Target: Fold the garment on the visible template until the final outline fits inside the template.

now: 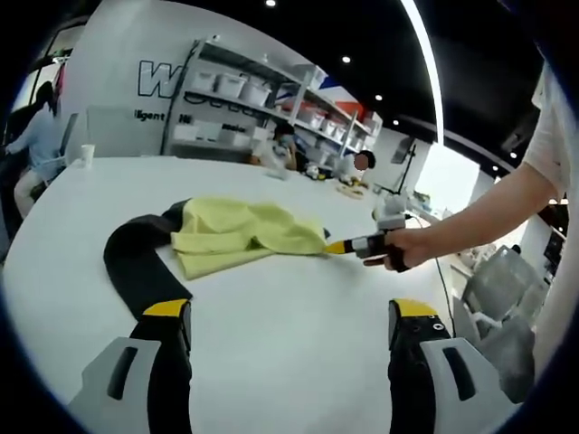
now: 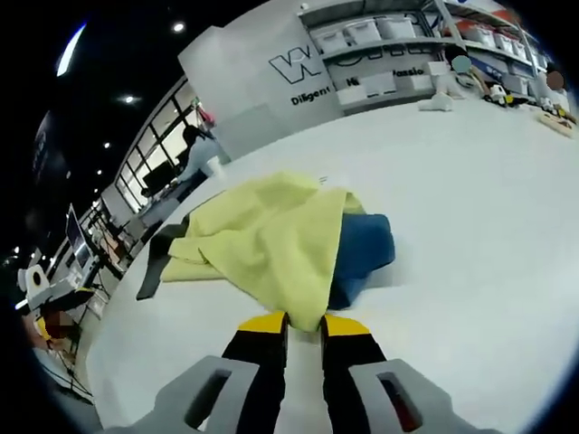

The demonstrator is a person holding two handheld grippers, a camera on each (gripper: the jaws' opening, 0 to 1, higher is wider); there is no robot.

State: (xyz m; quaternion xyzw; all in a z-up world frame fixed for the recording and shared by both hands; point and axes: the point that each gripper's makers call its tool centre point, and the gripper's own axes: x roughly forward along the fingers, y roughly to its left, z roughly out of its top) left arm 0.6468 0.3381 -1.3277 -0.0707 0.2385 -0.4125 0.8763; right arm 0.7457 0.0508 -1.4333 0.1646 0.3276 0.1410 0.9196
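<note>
A yellow garment [image 1: 240, 235] lies crumpled on the white table [image 1: 271, 344], over a dark mat [image 1: 136, 262] that curves out from under its left side. My left gripper [image 1: 289, 312] hangs open above bare table, short of the cloth. From the right, a person's hand brings my right gripper [image 1: 348, 246] to the garment's right corner. In the right gripper view the yellow garment [image 2: 271, 235] runs down between the jaws of my right gripper [image 2: 305, 324], which is shut on its near edge. A blue piece [image 2: 366, 249] and a black strip [image 2: 158, 258] show beneath the cloth.
Shelves with white boxes [image 1: 244, 90] stand behind the table, with people seated near them. A paper cup [image 1: 88, 154] sits at the far left edge. Grey chairs [image 1: 498, 289] stand off the table's right side. Small items [image 2: 507, 90] lie at the far end.
</note>
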